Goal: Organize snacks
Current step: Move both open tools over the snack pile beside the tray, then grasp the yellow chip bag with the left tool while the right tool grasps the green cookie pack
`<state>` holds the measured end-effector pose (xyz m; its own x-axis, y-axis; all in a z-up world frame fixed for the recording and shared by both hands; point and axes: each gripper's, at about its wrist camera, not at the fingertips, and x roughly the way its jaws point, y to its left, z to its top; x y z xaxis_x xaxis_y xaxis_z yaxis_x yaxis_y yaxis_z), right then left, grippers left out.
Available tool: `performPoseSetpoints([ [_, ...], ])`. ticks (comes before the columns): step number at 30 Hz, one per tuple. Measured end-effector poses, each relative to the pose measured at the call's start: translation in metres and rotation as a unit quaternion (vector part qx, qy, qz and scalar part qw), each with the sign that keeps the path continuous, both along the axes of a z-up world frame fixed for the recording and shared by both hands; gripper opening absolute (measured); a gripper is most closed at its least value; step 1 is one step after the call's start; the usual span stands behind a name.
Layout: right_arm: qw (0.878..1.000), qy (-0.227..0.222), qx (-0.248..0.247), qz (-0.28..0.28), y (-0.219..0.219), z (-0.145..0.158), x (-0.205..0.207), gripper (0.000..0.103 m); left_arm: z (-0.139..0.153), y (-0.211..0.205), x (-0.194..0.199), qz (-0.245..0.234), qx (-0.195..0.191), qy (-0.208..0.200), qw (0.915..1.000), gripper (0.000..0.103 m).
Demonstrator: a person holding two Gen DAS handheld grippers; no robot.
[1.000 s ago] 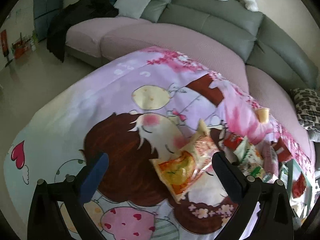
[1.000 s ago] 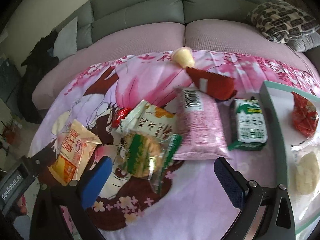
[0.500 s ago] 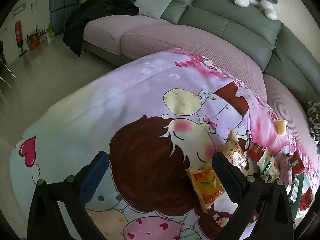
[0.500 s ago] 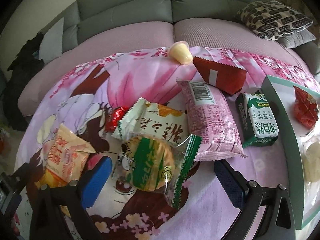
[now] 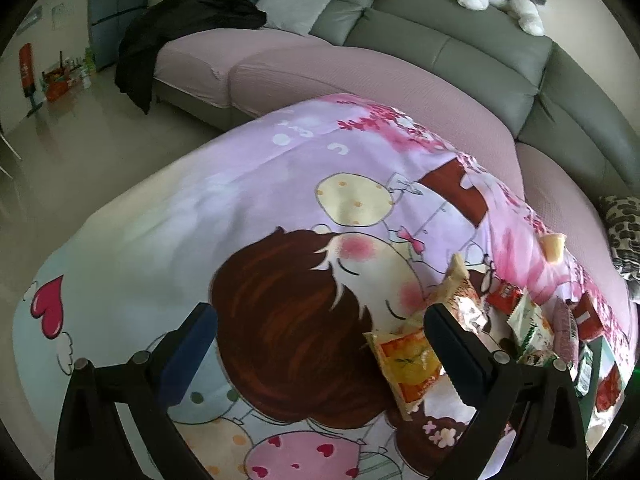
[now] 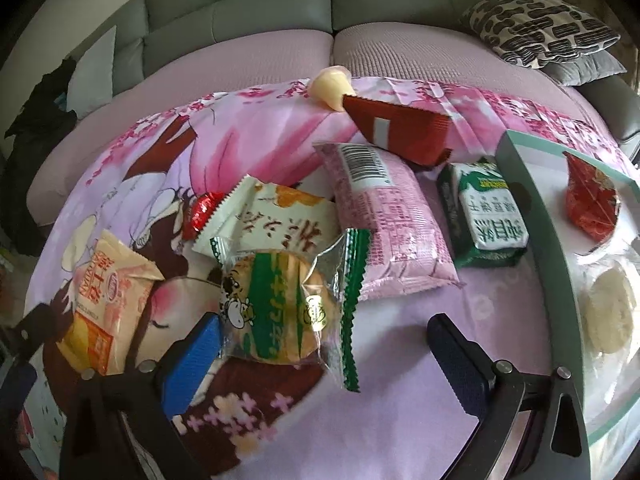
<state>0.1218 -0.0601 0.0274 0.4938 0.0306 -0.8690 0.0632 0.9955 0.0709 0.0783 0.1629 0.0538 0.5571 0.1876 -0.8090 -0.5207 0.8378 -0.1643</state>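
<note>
A grey sofa (image 5: 460,52) with pink seat covers is seen behind a table draped in a cartoon-printed cloth (image 5: 240,216). At the table's right edge a teal-rimmed tray (image 6: 532,240) is placed, holding a red packet (image 6: 592,208) and a pale round cake (image 6: 608,308). On the cloth beside the tray, snacks are clustered: a pink packet (image 6: 388,232), a dark red packet (image 6: 400,132), a green-and-white packet (image 6: 484,216), a white packet (image 6: 276,220), a clear-wrapped biscuit with green stripes (image 6: 284,308), an orange packet (image 6: 108,300), and a small jelly cup (image 6: 330,86) at the far edge. The right gripper (image 6: 320,356) is held wide open and empty, its left finger touching the clear-wrapped biscuit. The left gripper (image 5: 320,344) is likewise spread wide, nothing grasped, its right finger over the orange packet.
</note>
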Motion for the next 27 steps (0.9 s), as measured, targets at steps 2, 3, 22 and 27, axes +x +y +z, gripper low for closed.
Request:
performPoseSetpoints([
  [2, 1.0, 0.004, -0.007, -0.003, -0.004, 0.0, -0.003, 0.102, 0.0, -0.003, 0.001, -0.006, 0.002, 0.0, 1.0, 0.103],
  [3, 1.0, 0.006, -0.008, -0.004, -0.007, 0.0, -0.004, 0.102, 0.0, -0.004, 0.002, -0.01, 0.002, -0.001, 0.9999, 0.103],
  [22, 1.0, 0.005, -0.011, 0.006, -0.016, 0.003, -0.009, 0.086, -0.014, -0.053, 0.03, -0.124, 0.039, 0.027, 0.9911, 0.103],
  [27, 1.0, 0.0, 0.017, 0.024, -0.013, 0.005, -0.01, 0.062, -0.019, -0.062, 0.035, -0.138, 0.053, 0.036, 0.9884, 0.084],
])
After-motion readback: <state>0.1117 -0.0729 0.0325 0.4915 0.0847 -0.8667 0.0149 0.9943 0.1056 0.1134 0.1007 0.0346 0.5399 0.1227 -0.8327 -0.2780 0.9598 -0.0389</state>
